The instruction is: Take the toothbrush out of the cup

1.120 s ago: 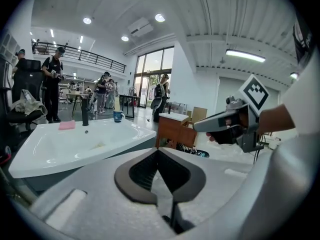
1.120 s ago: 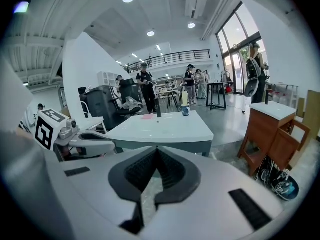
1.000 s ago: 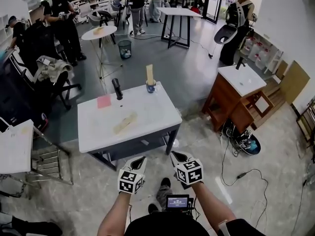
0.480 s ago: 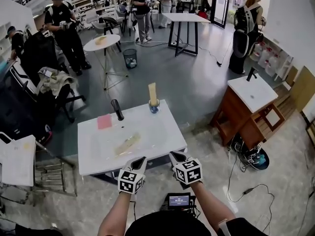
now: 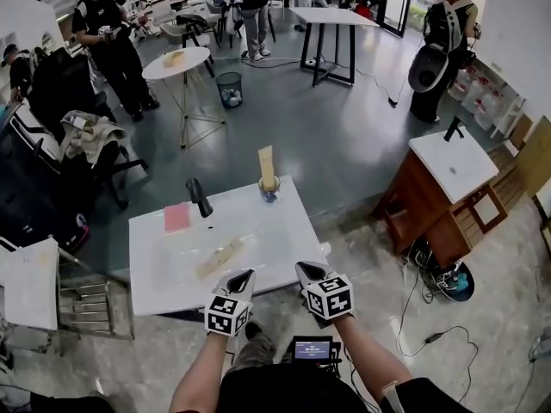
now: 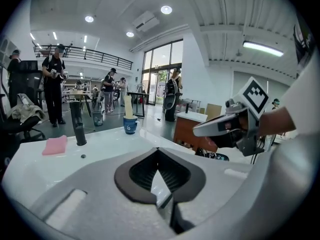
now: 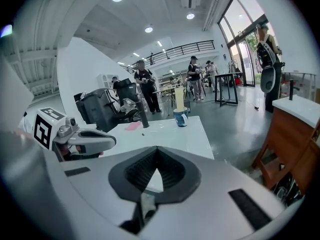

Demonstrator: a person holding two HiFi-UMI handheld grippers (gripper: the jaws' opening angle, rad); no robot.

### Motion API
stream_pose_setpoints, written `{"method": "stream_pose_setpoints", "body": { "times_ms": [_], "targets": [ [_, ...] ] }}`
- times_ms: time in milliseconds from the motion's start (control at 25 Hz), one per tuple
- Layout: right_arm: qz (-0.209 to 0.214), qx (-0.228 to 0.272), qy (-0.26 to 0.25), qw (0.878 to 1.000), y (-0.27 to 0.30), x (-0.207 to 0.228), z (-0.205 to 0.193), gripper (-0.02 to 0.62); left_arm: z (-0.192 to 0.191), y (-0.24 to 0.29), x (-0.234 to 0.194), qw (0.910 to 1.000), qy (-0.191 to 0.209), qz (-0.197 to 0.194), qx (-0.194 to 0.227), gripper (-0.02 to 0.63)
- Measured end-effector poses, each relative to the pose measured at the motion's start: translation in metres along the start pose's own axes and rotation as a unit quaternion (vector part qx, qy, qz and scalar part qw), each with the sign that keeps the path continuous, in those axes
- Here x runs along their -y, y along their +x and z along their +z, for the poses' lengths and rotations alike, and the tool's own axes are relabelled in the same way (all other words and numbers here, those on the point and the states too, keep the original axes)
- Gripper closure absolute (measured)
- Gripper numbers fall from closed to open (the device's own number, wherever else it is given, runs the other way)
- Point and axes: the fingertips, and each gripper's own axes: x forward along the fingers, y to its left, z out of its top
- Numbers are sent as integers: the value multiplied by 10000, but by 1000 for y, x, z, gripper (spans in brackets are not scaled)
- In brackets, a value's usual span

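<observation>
A blue cup [image 5: 269, 189] stands at the far edge of the white table [image 5: 275, 231], and a tall beige toothbrush [image 5: 266, 165] rises upright from it. The left gripper view shows the cup [image 6: 130, 125] and toothbrush [image 6: 128, 106] far ahead, as does the right gripper view: cup [image 7: 180, 117], toothbrush [image 7: 178, 98]. My left gripper [image 5: 242, 280] and right gripper [image 5: 306, 273] hover side by side at the table's near edge, both shut and holding nothing, well short of the cup.
On the table stand a black faucet [image 5: 199, 198], a pink cloth [image 5: 176, 218] and a pale flat piece [image 5: 219, 258]. A wooden washstand [image 5: 439, 196] is at the right, a metal rack [image 5: 86, 304] and a draped chair [image 5: 86, 140] at the left. People stand behind.
The table has drawn closer in the head view. Both grippers, shut throughout, have moved forward from over the floor to the table's near edge.
</observation>
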Motion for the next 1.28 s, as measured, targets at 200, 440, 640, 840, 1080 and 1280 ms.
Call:
{"method": "stream_pose_setpoints", "body": {
  "times_ms": [200, 440, 640, 840, 1080, 1280],
  "targets": [
    [-124, -52, 60, 9999, 27, 19, 14, 586, 8, 32, -22, 9998, 29, -165, -62, 597],
    [-391, 25, 86, 9992, 65, 43, 54, 586, 40, 71, -64, 9991, 119, -415, 55, 597],
    [-549, -9, 166, 9984, 96, 48, 72, 586, 58, 92, -95, 9979, 172, -615, 81, 597],
    [-696, -24, 225, 9973, 114, 50, 79, 586, 61, 106, -118, 9969, 161, -765, 83, 597],
    [-743, -135, 242, 9969, 125, 61, 82, 586, 62, 124, -121, 9961, 67, -873, 56, 597],
    [-562, -202, 153, 9981, 137, 70, 92, 586, 67, 136, -124, 9973, 13, -727, 21, 597]
  ]
}}
